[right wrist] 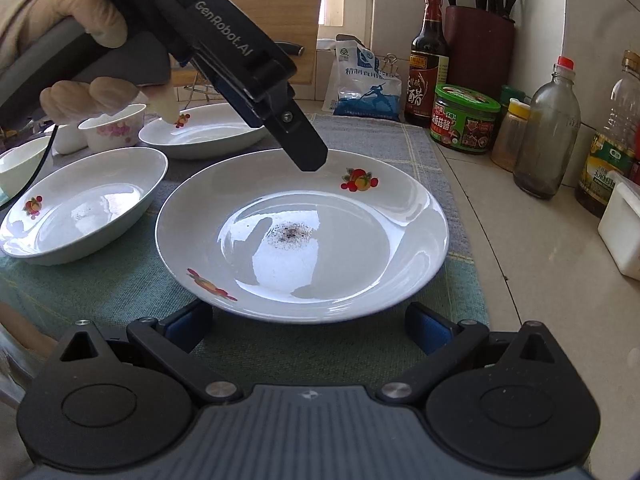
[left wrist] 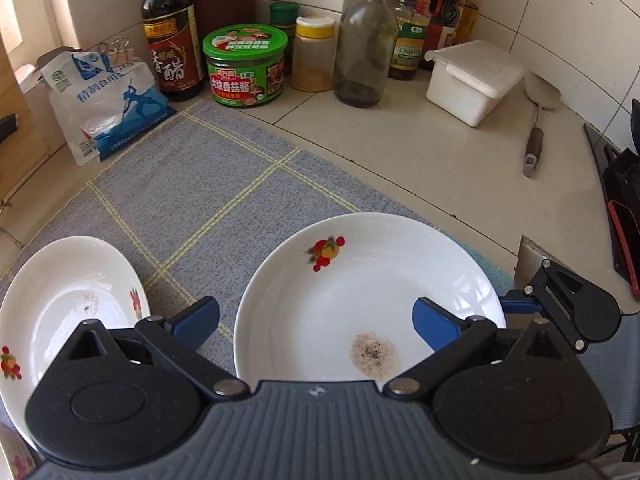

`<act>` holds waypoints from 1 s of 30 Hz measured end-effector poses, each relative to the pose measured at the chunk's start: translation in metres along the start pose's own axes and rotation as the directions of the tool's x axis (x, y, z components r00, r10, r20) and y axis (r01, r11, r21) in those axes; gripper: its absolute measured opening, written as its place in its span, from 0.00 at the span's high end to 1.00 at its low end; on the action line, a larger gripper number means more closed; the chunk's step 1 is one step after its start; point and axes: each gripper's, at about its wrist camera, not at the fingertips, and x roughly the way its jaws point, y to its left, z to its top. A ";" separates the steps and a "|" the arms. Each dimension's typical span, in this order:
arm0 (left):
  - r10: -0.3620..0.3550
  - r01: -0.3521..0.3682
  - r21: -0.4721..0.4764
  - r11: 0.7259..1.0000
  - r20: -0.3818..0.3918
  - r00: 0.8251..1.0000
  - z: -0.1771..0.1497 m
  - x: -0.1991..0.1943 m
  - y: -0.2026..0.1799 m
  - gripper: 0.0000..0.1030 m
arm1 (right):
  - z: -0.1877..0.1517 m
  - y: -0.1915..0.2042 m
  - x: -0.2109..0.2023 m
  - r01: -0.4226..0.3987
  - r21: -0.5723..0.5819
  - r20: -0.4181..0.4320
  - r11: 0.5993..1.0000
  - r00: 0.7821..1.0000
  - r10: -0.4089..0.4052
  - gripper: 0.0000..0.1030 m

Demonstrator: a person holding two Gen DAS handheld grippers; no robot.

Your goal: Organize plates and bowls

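Observation:
A large white plate (right wrist: pixel 360 216) with fruit prints and a dark speckled stain lies on a blue-grey checked cloth (right wrist: pixel 120 280). My right gripper (right wrist: pixel 308 328) stands open just short of its near rim, low over the cloth and holding nothing. Held by a gloved hand (right wrist: pixel 80 12), my left gripper (right wrist: pixel 306 156) hovers over the plate's far rim. From its own wrist view the left gripper (left wrist: pixel 316 324) is open, one finger above the plate (left wrist: pixel 360 280) and one above the cloth. Two more plates (right wrist: pixel 80 212) (right wrist: pixel 200 132) and small bowls (right wrist: pixel 114 128) sit to the left.
Along the tiled wall stand a vinegar bottle (left wrist: pixel 170 40), a green jar (left wrist: pixel 246 66), a spice jar (left wrist: pixel 314 54), a glass bottle (left wrist: pixel 366 44) and an oil bottle (left wrist: pixel 408 28). A white lidded box (left wrist: pixel 472 80), a spatula (left wrist: pixel 538 120) and a salt bag (left wrist: pixel 108 96) lie nearby.

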 end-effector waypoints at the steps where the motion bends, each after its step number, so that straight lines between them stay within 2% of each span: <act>1: -0.011 0.011 0.007 1.000 -0.016 1.000 0.003 0.004 0.003 0.01 | 0.000 0.000 0.000 -0.003 -0.003 0.001 1.000 1.000 0.003 0.00; 7: -0.066 0.074 0.058 0.996 -0.121 0.990 0.015 0.028 0.012 0.07 | -0.001 0.000 0.000 -0.007 -0.005 0.004 1.000 1.000 0.007 0.00; 11: -0.123 0.137 0.060 0.989 -0.195 0.973 0.020 0.043 0.017 0.13 | -0.001 0.001 0.001 -0.004 -0.003 0.007 1.000 1.000 0.004 0.00; 15: -0.148 0.169 0.070 0.983 -0.238 0.960 0.022 0.051 0.020 0.25 | 0.002 0.001 0.002 -0.001 -0.001 -0.003 1.000 1.000 0.001 0.00; 30: -0.184 0.219 0.109 0.970 -0.267 0.946 0.030 0.056 0.023 0.27 | 0.012 0.002 0.007 -0.014 -0.023 -0.061 1.000 0.998 0.013 0.00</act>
